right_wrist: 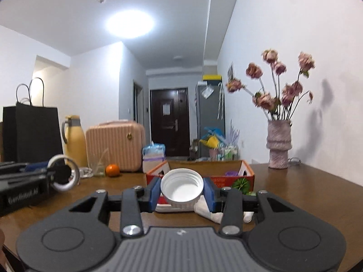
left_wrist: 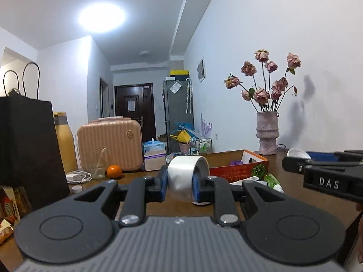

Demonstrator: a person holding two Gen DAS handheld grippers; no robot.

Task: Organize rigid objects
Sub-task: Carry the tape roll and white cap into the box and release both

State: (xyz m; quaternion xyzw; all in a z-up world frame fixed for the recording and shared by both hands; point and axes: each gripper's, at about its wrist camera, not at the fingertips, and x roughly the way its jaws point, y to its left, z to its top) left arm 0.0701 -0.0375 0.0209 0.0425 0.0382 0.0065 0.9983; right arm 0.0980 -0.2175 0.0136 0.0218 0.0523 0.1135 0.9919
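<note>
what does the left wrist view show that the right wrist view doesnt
Only the left wrist view shows the left gripper shut on the tape roll front-on, plus a small white cap lying by the black bag.

Only the right wrist view shows the right gripper shut on the white lid, its open side facing the camera.

Both show the cardboard box, orange, pink case and flower vase on the brown table.

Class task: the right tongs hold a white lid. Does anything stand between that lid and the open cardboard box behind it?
Nothing visible does. The white lid, gripped in the right tongs, hangs just before the cardboard box, whose near wall it must clear. The vase stands off right.
</note>
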